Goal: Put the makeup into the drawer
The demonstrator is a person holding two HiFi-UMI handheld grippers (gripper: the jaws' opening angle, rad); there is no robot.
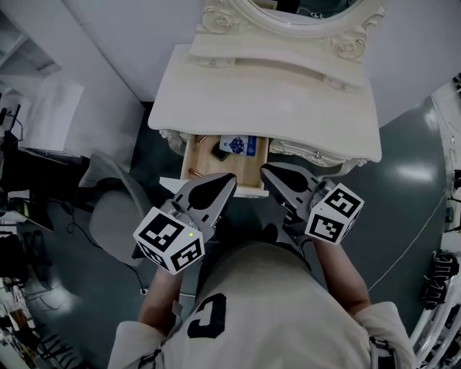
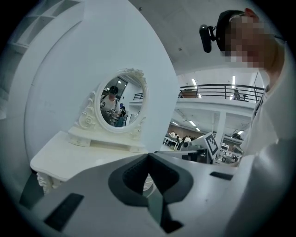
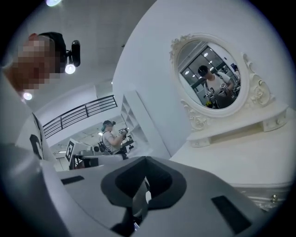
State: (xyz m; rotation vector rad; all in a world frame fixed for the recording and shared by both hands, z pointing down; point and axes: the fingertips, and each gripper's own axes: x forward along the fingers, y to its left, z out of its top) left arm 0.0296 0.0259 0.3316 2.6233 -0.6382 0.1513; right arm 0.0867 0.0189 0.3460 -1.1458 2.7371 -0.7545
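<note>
Surface: the white table [image 1: 274, 101] fills the upper middle of the head view. An oval mirror [image 1: 288, 9] in a carved frame stands at its back edge.
Drawer: the drawer [image 1: 204, 167] stands pulled out under the front edge of the surface, at the middle of the frame. Its inside is of light wood.
Makeup: the makeup lies inside the drawer. A blue and white packet [image 1: 239, 145] is at the back right, a small dark piece [image 1: 219, 152] is just left of it, and a thin reddish stick [image 1: 193, 172] is near the left wall. What each piece is exactly, I cannot tell.
Left gripper: the left gripper [image 1: 229, 177] is at the lower middle, with its tip over the front of the drawer in the picture. In its own view [image 2: 148, 156] the fingers are together and nothing is between them. The mirror [image 2: 115, 104] shows at the left of that view.
Right gripper: the right gripper [image 1: 263, 169] is just right of the left one, below the drawer's right corner. In its own view [image 3: 144, 158] the fingers are together and they hold nothing. The mirror [image 3: 215, 76] shows at the upper right there.
Person: a light shirt [image 1: 259, 310] fills the bottom of the head view, close behind both grippers.
</note>
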